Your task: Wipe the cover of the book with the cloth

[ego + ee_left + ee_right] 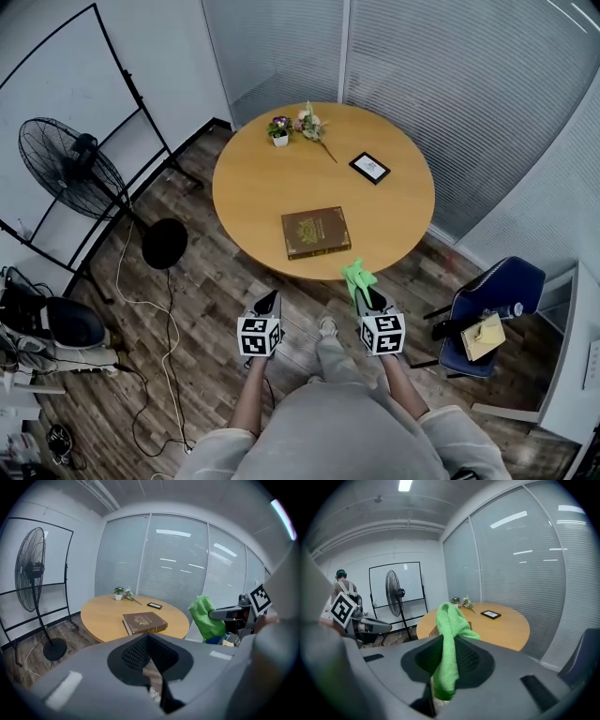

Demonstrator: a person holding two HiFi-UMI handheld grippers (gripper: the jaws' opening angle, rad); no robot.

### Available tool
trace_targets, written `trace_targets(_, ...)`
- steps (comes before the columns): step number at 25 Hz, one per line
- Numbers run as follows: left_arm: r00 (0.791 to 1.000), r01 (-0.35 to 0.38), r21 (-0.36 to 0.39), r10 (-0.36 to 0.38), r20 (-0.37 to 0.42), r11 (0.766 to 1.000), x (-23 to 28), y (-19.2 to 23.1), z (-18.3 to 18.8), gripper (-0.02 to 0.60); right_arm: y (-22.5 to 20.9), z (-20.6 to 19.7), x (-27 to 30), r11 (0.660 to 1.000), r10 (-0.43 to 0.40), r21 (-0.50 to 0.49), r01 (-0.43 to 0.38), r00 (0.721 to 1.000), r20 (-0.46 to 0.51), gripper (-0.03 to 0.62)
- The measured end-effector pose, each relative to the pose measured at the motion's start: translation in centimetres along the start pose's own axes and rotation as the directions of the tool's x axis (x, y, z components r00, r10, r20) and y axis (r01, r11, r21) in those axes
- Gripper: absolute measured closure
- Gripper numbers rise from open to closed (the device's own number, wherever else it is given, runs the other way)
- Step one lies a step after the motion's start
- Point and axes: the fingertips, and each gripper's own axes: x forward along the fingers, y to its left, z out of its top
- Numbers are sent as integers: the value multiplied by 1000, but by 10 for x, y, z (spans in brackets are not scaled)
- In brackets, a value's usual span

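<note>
A brown book with a gold emblem lies flat near the front edge of the round wooden table; the left gripper view shows the book too. My right gripper is shut on a bright green cloth, held just short of the table's front edge. The cloth hangs up and down between the jaws. My left gripper is shut with nothing in it, over the floor to the left of the right one.
A small potted plant, loose flowers and a black framed picture sit on the far part of the table. A blue chair with items stands at right. A standing fan and cables are at left.
</note>
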Motion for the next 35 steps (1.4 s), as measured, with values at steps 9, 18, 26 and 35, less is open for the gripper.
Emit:
trace_targets(9, 1000, -23, -3, 23, -19, 1000, 51, 22, 32, 574, -29, 23, 59, 999, 31, 5, -31, 999, -20, 520)
trace_targets(18, 998, -51, -9, 50, -49, 999, 102, 42, 69, 574, -63, 51, 114, 998, 60, 19, -60, 997, -44, 521)
trace_targets(26, 995, -73, -27, 71, -68, 997, 149, 57, 91, 574, -88, 72, 164, 995, 94, 23, -92, 994, -58, 521)
trace_targets(35, 992, -106, -55, 102, -80, 993, 189, 76, 108, 574, -98, 87, 212, 989, 148, 24, -146, 986, -82, 522)
